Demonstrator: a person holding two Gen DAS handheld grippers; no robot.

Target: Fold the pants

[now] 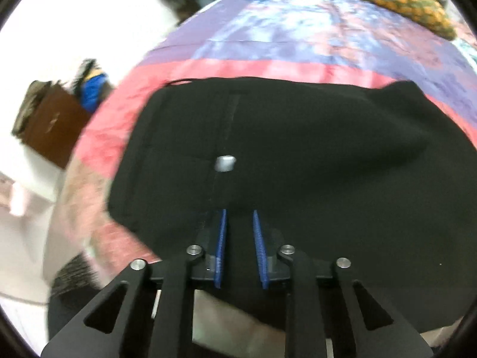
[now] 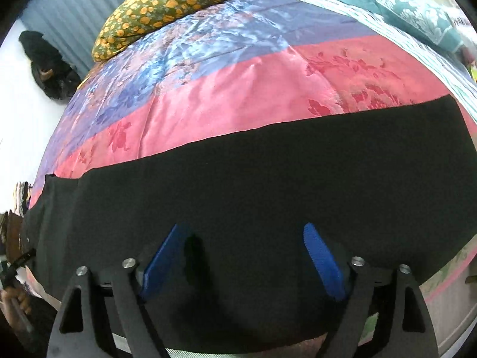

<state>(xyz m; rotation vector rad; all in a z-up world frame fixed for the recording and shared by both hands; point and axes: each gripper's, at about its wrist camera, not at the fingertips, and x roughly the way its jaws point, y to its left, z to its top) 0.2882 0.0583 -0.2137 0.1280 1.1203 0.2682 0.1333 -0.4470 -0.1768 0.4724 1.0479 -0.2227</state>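
On the pink and purple quilt [image 2: 226, 89] the black pants [image 2: 268, 173] lie flat, their long axis running across both views, with the waist end under the left gripper [image 1: 239, 217] and the leg stretching away under the right gripper [image 2: 244, 238]. A small silver fastener [image 1: 224, 163] sits just ahead of the left gripper's blue pads [image 1: 221, 238], beside a seam. That gripper is nearly clenched, and black cloth fills the narrow gap, though I cannot tell whether the pads actually pinch it (the frame is blurred). The right gripper stands wide, released, both pads over the leg with nothing caught between them. Judging by this, the next fold turns on the near edge, which lies below both grippers. A yellow-dotted cushion [image 2: 179, 3] rests well beyond.
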